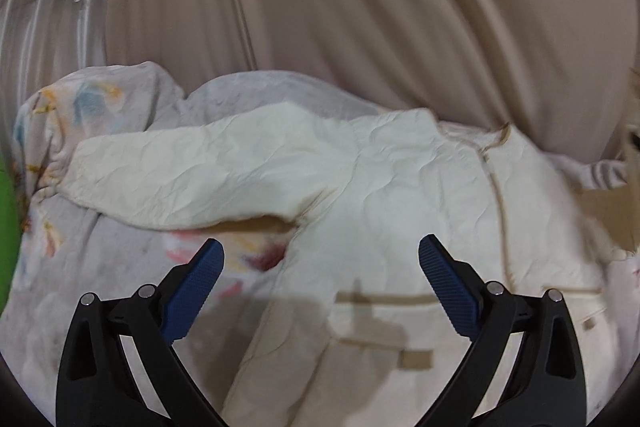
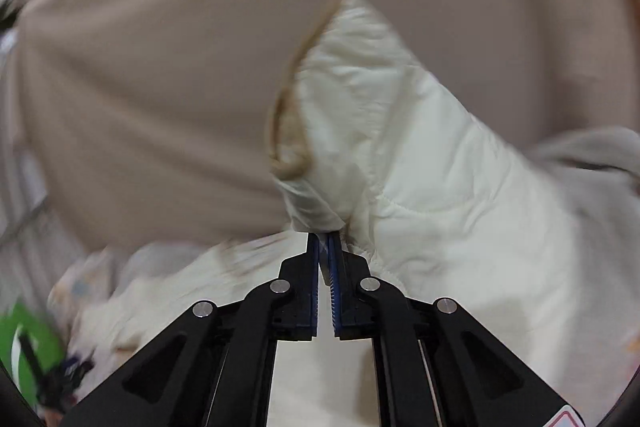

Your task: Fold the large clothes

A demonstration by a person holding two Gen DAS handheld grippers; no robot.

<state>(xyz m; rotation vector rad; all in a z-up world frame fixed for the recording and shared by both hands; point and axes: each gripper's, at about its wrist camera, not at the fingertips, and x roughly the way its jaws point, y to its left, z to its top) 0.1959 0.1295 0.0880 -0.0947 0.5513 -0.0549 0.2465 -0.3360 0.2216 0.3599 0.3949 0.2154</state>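
Blue pads (image 1: 196, 291) of the left gripper (image 1: 320, 247) are standing wide apart at 6 o'clock in the left view, holding nothing and hovering over the jacket (image 1: 400, 187). This cream, crinkled jacket is lying spread across the quilt (image 1: 80, 267), its body filling the middle and 4 o'clock area, with a tan-trimmed pocket flap (image 1: 416, 359) near 5 o'clock. Its sleeve (image 1: 192, 167) is stretching out toward 9 o'clock, the cuff resting on the floral quilt.

Right gripper (image 2: 323, 239) fingers are pressing almost together at 6 o'clock in the right view, pinching a fold of the jacket (image 2: 440, 187). From the pinch the fabric is rising toward 12 o'clock and draping down toward 4 o'clock, showing a tan lining (image 2: 288, 143) along its edge at about 10 o'clock of the grip.

Beige curtain (image 1: 360, 7) folds are filling the background from 10 to 2 o'clock in both views. Something green (image 2: 36, 331) is showing at 8 o'clock, blurred.
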